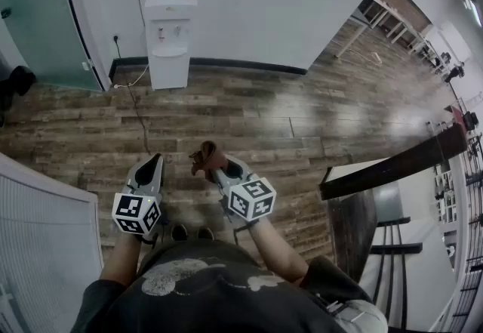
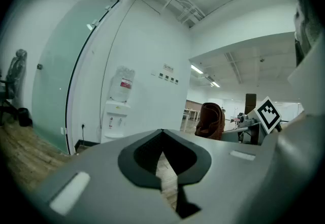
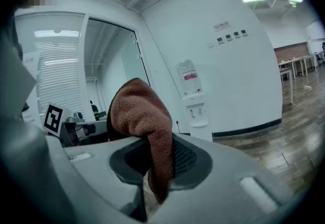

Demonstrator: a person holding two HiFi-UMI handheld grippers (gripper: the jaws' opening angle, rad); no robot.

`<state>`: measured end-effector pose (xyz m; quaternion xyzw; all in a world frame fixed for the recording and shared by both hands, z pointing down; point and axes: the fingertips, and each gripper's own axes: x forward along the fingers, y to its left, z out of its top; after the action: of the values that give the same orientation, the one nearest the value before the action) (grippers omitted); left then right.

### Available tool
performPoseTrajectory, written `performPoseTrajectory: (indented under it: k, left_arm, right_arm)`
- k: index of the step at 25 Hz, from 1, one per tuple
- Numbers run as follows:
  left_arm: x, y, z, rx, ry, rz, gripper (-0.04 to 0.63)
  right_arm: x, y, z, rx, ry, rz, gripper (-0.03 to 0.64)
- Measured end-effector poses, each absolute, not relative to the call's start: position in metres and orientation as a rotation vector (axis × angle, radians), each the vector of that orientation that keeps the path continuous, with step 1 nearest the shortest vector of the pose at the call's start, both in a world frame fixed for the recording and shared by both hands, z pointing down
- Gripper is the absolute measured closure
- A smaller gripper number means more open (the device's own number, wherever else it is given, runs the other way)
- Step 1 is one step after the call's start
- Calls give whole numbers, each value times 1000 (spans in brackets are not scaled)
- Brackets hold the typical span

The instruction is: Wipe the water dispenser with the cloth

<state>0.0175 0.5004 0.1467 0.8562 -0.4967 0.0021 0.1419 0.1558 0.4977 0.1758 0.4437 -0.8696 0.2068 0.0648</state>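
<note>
The white water dispenser (image 1: 169, 37) with a bottle on top stands against the far wall; it also shows as the dispenser (image 2: 116, 116) in the left gripper view and the dispenser (image 3: 194, 107) in the right gripper view. A brown cloth (image 1: 204, 157) is pinched in my right gripper (image 1: 216, 164), which is shut on it; the cloth (image 3: 144, 131) hangs over and between the jaws. My left gripper (image 1: 153, 163) is held beside it, shut with nothing in it (image 2: 163, 159). Both grippers are far from the dispenser, over the wooden floor.
A black cable (image 1: 137, 109) runs from a wall socket across the wooden floor (image 1: 302, 120). A frosted glass door (image 1: 34, 14) is left of the dispenser. A dark table edge (image 1: 392, 161) and chairs lie at the right, tables (image 1: 385, 18) farther back.
</note>
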Motion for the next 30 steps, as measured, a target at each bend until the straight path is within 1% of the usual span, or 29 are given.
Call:
performPoseTrajectory:
  k: [7, 18, 23, 30]
  left_arm:
    - [3, 498, 138, 2427, -1469, -74, 575]
    - [-11, 496, 146, 2448, -1463, -39, 575]
    - [-34, 485, 149, 2438, -1472, -38, 575]
    - [-58, 464, 161, 2416, -1481, -11, 575]
  right_arm:
    - [152, 499, 178, 1353, -2623, 677, 561]
    - [155, 489, 185, 1450, -2588, 710, 560]
    - [151, 469, 191, 1550, -2564, 748, 558]
    - [143, 450, 211, 1578, -2499, 785, 557]
